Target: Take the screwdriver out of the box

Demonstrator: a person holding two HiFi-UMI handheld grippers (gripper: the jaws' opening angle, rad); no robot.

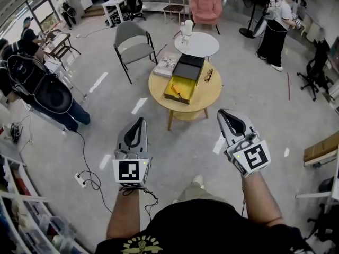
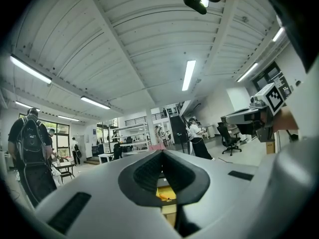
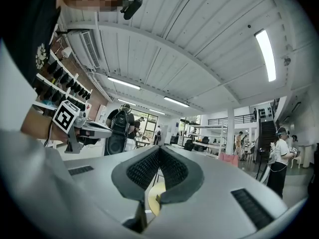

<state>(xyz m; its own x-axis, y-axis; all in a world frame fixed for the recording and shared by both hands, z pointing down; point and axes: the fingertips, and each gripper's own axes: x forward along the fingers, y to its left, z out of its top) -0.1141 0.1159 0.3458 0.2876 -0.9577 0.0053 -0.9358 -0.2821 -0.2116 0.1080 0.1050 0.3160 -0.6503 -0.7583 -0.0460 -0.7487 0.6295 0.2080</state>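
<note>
On a round wooden table [image 1: 205, 99] ahead stands an open box, a yellow tray [image 1: 179, 90] with a black lid [image 1: 189, 66] behind it. An orange-handled screwdriver [image 1: 176, 92] lies in the tray. My left gripper [image 1: 140, 120] and right gripper [image 1: 224, 112] are held level above the floor, well short of the table, both shut and empty. In the left gripper view the pads [image 2: 149, 171] meet at the tip of the left gripper [image 2: 162, 152], with the yellow tray [image 2: 167, 189] showing below them. The right gripper [image 3: 159, 148] is also shut, with the table edge [image 3: 152, 199] behind it.
Glasses [image 1: 208, 74] and a magazine [image 1: 166, 65] lie on the wooden table. Behind it stand a small white table [image 1: 198, 45], a grey chair [image 1: 133, 44] and a pink armchair [image 1: 205, 4]. People stand at left [image 1: 37, 83] and back right [image 1: 275, 28]. A power strip [image 1: 81, 180] lies on the floor.
</note>
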